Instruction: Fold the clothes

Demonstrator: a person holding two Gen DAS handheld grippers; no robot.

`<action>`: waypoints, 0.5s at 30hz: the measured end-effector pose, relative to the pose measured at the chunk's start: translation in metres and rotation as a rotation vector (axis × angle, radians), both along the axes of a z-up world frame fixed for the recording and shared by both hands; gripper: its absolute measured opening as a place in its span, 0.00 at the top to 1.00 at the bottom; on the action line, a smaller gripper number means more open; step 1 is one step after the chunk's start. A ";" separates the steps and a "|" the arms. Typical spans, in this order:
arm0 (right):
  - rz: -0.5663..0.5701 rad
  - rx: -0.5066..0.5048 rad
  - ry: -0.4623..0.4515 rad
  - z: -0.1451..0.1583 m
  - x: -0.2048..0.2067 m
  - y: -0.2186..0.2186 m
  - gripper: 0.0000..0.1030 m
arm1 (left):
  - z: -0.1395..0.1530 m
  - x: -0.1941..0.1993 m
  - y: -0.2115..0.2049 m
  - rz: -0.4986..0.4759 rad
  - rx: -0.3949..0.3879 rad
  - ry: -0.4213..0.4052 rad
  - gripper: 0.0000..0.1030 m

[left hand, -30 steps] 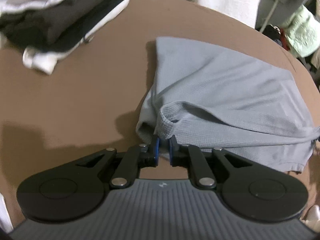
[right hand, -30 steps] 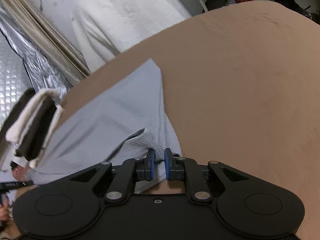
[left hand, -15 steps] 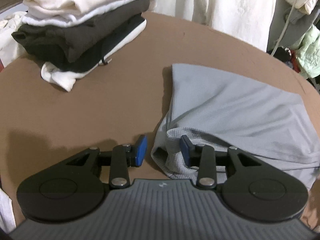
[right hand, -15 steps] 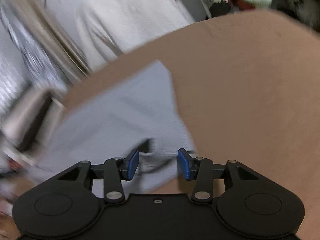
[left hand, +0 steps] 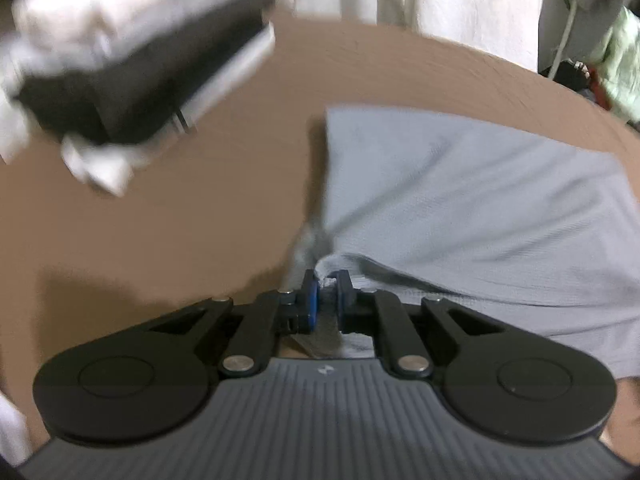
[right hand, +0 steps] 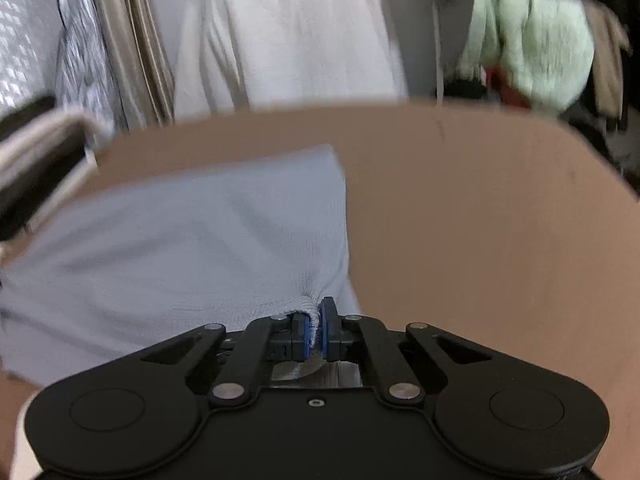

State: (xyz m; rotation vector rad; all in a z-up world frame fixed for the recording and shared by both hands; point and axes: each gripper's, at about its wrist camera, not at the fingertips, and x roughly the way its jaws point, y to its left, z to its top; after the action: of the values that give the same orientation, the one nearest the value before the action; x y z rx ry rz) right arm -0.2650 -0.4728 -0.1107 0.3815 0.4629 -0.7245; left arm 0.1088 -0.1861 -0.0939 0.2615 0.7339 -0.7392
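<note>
Both grippers pinch the near edge of the grey knit garment (left hand: pixel 460 200): the left gripper (left hand: pixel 325 296) has just closed its blue pads on a bunched corner at that edge, and the right gripper (right hand: pixel 316 330) has just closed on a fold of the hem. Beyond the clamped edge, the garment lies across the brown table (right hand: pixel 480 220). A stack of folded white and dark clothes (left hand: pixel 132 60) sits well apart at the far left, blurred.

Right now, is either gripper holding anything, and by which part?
Both hold the grey garment: the left gripper pinches a bunched near corner, the right gripper the near edge at its other corner.
</note>
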 end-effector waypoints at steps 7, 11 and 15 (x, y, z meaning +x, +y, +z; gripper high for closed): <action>-0.008 0.088 -0.040 -0.013 -0.038 -0.003 0.93 | 0.007 -0.002 0.047 0.040 -0.141 0.154 0.82; -0.067 0.213 -0.025 -0.050 -0.045 -0.012 0.91 | -0.028 0.015 0.032 0.062 0.042 0.345 0.80; -0.053 0.175 -0.039 -0.038 -0.050 -0.012 0.91 | -0.025 0.015 0.029 0.078 0.047 0.328 0.85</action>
State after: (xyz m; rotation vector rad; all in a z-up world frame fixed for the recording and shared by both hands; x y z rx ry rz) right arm -0.3149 -0.4851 -0.1491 0.5726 0.4821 -0.7284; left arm 0.1238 -0.1568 -0.1193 0.1544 1.0674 -0.6991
